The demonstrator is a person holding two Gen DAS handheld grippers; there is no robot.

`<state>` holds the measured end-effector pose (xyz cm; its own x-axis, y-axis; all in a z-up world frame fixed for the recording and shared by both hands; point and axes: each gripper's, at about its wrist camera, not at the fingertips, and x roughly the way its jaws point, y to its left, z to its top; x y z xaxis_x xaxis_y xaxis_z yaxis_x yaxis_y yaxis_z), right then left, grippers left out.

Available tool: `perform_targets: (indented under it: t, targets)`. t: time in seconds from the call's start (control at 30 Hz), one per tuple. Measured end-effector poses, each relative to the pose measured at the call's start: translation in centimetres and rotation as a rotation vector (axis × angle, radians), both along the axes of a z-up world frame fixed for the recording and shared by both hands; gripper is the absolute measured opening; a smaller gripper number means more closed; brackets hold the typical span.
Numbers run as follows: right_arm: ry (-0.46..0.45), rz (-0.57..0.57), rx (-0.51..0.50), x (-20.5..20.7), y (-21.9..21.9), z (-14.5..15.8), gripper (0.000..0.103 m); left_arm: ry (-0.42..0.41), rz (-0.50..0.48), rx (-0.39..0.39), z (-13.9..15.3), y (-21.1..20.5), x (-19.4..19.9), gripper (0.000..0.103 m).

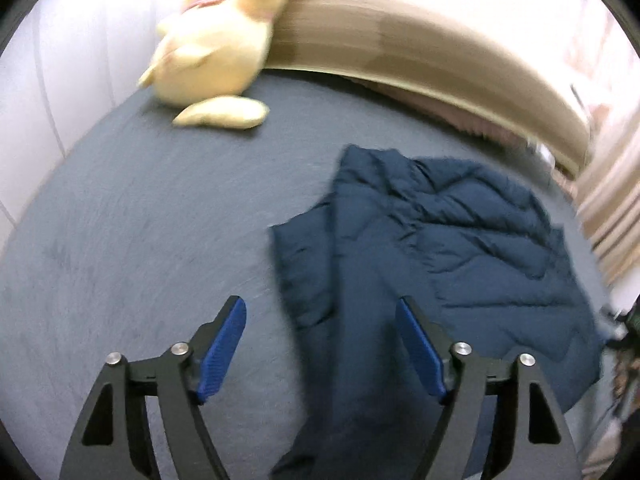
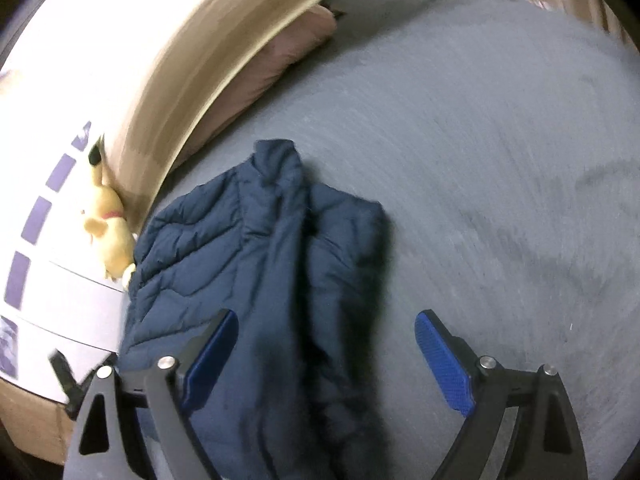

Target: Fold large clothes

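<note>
While hovering above the bed (image 1: pixel 140 220), left gripper (image 1: pixel 320 344) spread wide, pinching nothing, blue pads (image 1: pixel 222 354) over the near-left flap of the navy quilted jacket (image 1: pixel 460 248). Jacket lying loosely bunched on the grey sheet, toward the bed's head end and its right edge in the left view, collar pointing at the headboard (image 1: pixel 420 44), one panel doubled over the other. Right gripper (image 2: pixel 324 356) likewise spread and empty, its left finger over the padded body of the jacket (image 2: pixel 248 260), its right finger above bare sheet. Judged as the reach before a grasp: best to pinch one layer only at the hem corners, both claws level, then lift and draw the panel flat before creasing, since puffy fill likely to spring back and slippery shell likely to slide. Both frames motion-blurred, fine seams unclear. Yellow plush toy (image 1: pixel 216 40) at the head-left corner against the headboard; brownish pillow (image 2: pixel 280 56) along the head edge; white wall behind.
</note>
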<state>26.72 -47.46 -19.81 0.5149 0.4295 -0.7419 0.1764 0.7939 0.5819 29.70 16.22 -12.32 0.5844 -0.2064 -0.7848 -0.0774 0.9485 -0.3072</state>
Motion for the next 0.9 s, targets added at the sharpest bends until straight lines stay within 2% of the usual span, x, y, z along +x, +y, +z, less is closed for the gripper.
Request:
perform_targets:
  t: [0.07, 0.17, 0.3, 0.37, 0.4, 0.47, 0.5, 0.53, 0.6, 0.63, 0.67, 0.73, 0.8, 0.9]
  targets:
    - [0.008, -0.004, 0.068, 0.0, -0.5, -0.9, 0.092, 0.035, -0.001, -0.128, -1.1, 1.8, 0.0, 0.078]
    - [0.013, 0.014, 0.151, 0.6, -0.1, -1.6, 0.092, 0.044, -0.028, -0.271, -1.9, 2.4, 0.6, 0.078]
    - [0.039, 0.06, 0.17, 2.2, 1.4, -2.7, 0.092, 0.094, -0.088, -0.329, -3.1, 0.7, 1.4, 0.078]
    - [0.045, 0.063, 0.163, 2.7, 2.0, -3.0, 0.092, 0.149, -0.109, -0.321, -4.5, -0.3, 2.2, 0.08]
    - [0.046, 0.067, 0.165, 2.9, 2.2, -3.1, 0.091, 0.141, -0.111, -0.317, -4.6, -0.5, 2.3, 0.081]
    - [0.053, 0.107, 0.138, 3.4, 3.3, -2.9, 0.073, 0.136, -0.107, -0.312, -4.6, -0.8, 2.5, 0.081]
    - [0.066, 0.127, 0.087, 3.8, 4.1, -2.8, 0.066, 0.147, -0.118, -0.279, -4.5, -1.3, 2.7, 0.076]
    - [0.072, 0.149, 0.044, 4.0, 4.9, -2.6, 0.049, 0.15, -0.144, -0.26, -4.4, -1.8, 2.9, 0.054]
    - [0.073, 0.18, 0.023, 4.3, 6.0, -1.8, 0.034, 0.164, -0.162, -0.227, -3.9, -2.8, 3.1, 0.039]
    - [0.068, 0.2, -0.024, 4.5, 6.8, -0.9, 0.028, 0.167, -0.162, -0.208, -3.5, -3.1, 3.2, 0.031]
    - [0.065, 0.218, -0.06, 4.6, 7.6, 0.0, 0.026, 0.167, -0.161, -0.187, -3.1, -3.5, 3.3, 0.024]
    - [0.05, 0.24, -0.11, 4.7, 8.6, 2.1, 0.022, 0.153, -0.161, -0.137, -1.4, -4.2, 3.5, 0.016]
    - [0.006, 0.258, -0.122, 4.6, 9.2, 5.0, 0.02, 0.116, -0.156, -0.123, 1.0, -4.5, 3.3, 0.014]
    - [-0.086, 0.304, -0.165, 3.8, 10.9, 11.2, 0.018, 0.023, -0.167, -0.126, 6.1, -4.8, 2.4, 0.014]
